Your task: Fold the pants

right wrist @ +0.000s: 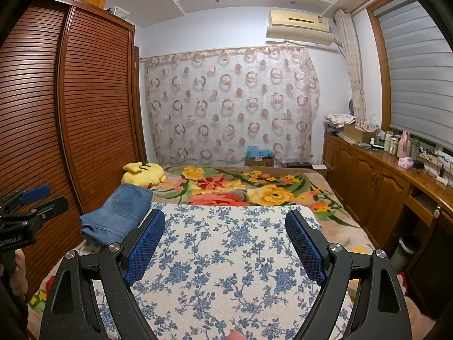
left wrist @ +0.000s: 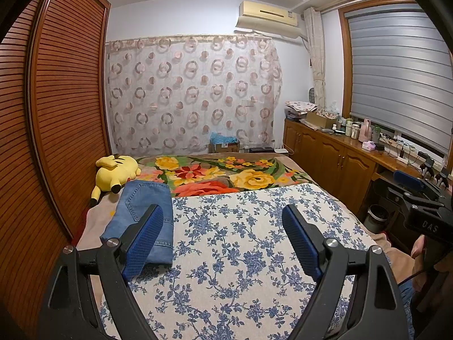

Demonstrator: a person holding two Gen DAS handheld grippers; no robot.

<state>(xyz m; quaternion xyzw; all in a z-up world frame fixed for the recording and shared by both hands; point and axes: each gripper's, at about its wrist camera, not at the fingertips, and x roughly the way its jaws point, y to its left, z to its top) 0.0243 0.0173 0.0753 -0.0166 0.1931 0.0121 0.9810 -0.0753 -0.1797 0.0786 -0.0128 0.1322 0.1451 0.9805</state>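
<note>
A pair of blue denim pants (left wrist: 147,212) lies folded into a compact rectangle at the left edge of the white-and-blue floral cloth (left wrist: 240,240) on the bed. It also shows in the right wrist view (right wrist: 119,215), left of the cloth (right wrist: 226,255). My left gripper (left wrist: 223,212) is open and empty, held above the cloth, its left finger in front of the pants. My right gripper (right wrist: 225,218) is open and empty above the cloth, right of the pants. The right gripper shows at the right edge of the left wrist view (left wrist: 424,206); the left one at the left edge of the right wrist view (right wrist: 28,206).
A yellow plush toy (left wrist: 117,171) lies beyond the pants on a flowered blanket (left wrist: 226,175). A slatted wooden wardrobe (left wrist: 56,113) stands along the left. Wooden cabinets (left wrist: 334,161) with bottles run along the right, a bin (left wrist: 376,215) below.
</note>
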